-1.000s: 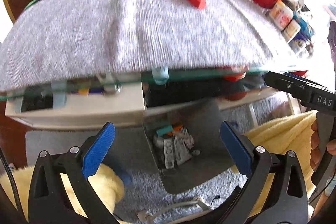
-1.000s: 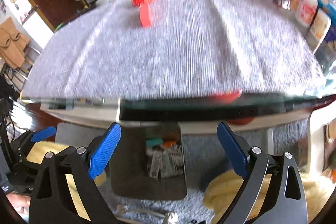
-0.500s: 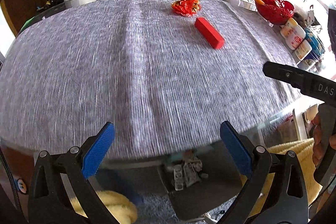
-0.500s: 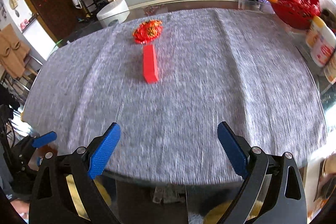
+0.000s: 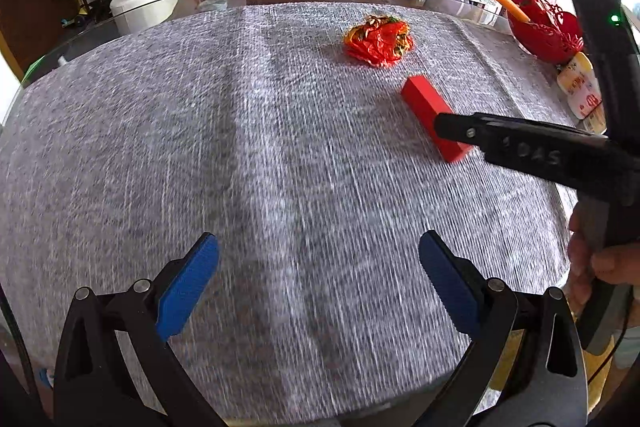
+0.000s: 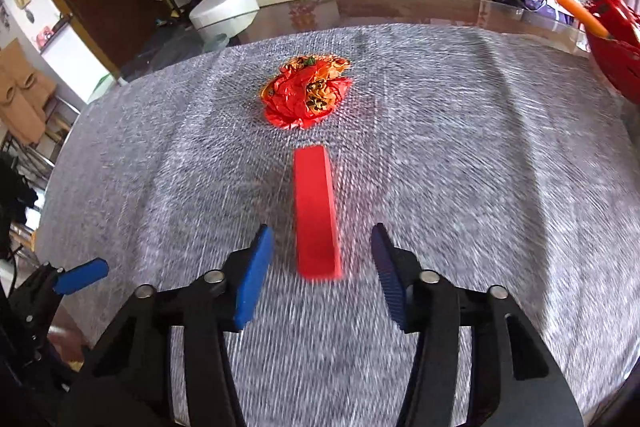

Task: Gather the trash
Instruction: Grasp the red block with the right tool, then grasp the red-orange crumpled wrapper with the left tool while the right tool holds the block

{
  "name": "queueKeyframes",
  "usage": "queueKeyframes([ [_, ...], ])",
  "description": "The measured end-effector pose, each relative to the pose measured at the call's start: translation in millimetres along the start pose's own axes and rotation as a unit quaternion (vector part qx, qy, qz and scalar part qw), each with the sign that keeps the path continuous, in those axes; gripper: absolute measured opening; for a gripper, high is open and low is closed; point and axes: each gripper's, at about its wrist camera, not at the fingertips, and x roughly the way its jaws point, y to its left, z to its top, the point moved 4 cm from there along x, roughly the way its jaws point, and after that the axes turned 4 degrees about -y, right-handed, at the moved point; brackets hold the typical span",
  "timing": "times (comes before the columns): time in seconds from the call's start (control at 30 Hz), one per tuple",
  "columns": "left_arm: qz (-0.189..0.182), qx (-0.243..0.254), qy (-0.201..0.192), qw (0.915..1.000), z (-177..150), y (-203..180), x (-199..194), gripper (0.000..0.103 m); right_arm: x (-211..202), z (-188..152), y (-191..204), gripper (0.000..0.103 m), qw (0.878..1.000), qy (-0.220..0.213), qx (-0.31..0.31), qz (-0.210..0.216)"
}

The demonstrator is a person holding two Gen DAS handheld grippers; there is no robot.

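My right gripper (image 6: 322, 259), spread astride the red box (image 6: 316, 211) at twelve o'clock, may shove it into the crumpled wrapper (image 6: 306, 97); left gripper (image 5: 318, 279) spread, empty.

Right tongs (image 6: 322, 259) narrowed, now at red block (image 6: 316, 211) — floor bin gone from view

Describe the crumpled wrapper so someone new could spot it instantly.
Start at the grey tablecloth covering the glass table. Just past the far end of the long red box lies the crumpled wrapper. Unlike the smooth, plain box, it is a wrinkled red wad flecked with gold and green.
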Motion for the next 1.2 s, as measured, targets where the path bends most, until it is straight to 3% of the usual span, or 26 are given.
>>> queueKeyframes([
  [0.2,-0.002,0.007,-0.001,1.0000,23,-2,17,0.095,11,9,-2,0.037,1.000,0.001,-0.014,-0.002],
  [0.27,-0.003,0.008,-0.001,1.0000,30,-2,22,0.095,12,12,-5,0.023,1.000,-0.003,-0.018,-0.003],
  [0.7,-0.015,0.026,-0.010,0.9995,91,-23,67,0.095,15,43,-67,0.022,0.999,-0.018,0.016,-0.035],
  [1.1,-0.037,0.047,-0.017,0.9981,134,-55,111,0.094,25,66,-79,0.022,0.998,-0.033,0.019,-0.049],
  [1.2,-0.033,0.050,-0.022,0.9980,141,-58,117,0.082,27,71,-79,0.022,0.998,-0.036,0.019,-0.049],
])
